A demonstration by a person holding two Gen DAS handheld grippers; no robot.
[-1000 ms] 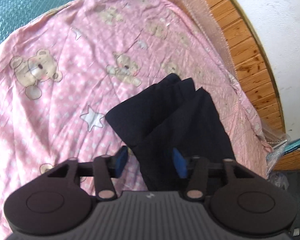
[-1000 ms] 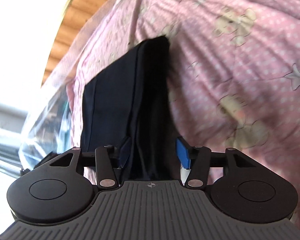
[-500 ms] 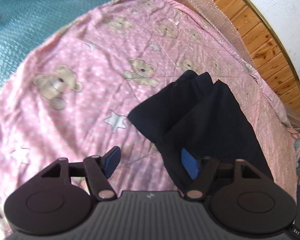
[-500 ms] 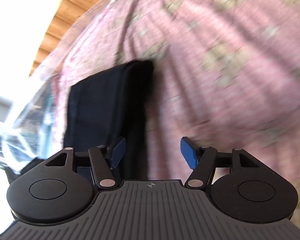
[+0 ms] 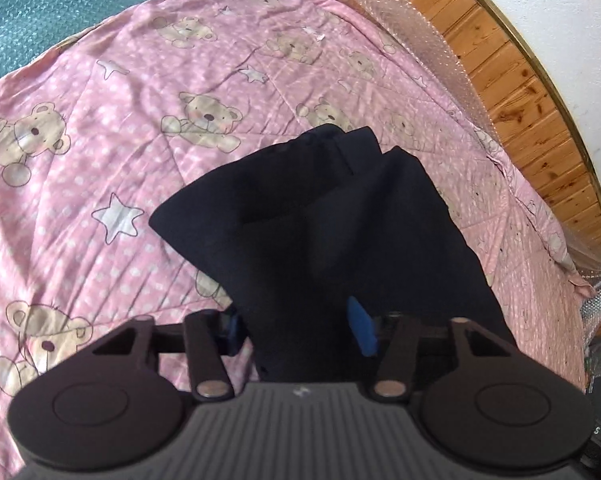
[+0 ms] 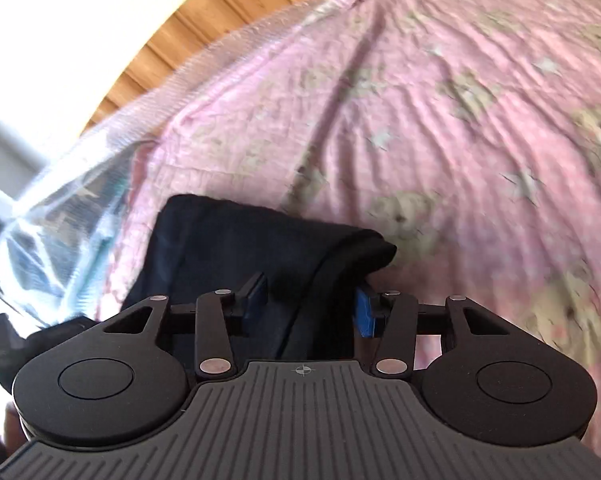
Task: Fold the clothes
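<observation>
On the pink teddy-bear sheet [image 5: 148, 92] lies the dark navy garment [image 5: 320, 216], partly folded. Left gripper [image 5: 298, 326] has its blue pads set around the near end of the cloth, apparently pinching it. Right gripper [image 6: 308, 306] likewise straddles a thick folded edge, pads pressed against fabric.

bright daylight; right view motion-blurred, upper left corner blown out; fisheye edges bend.
</observation>
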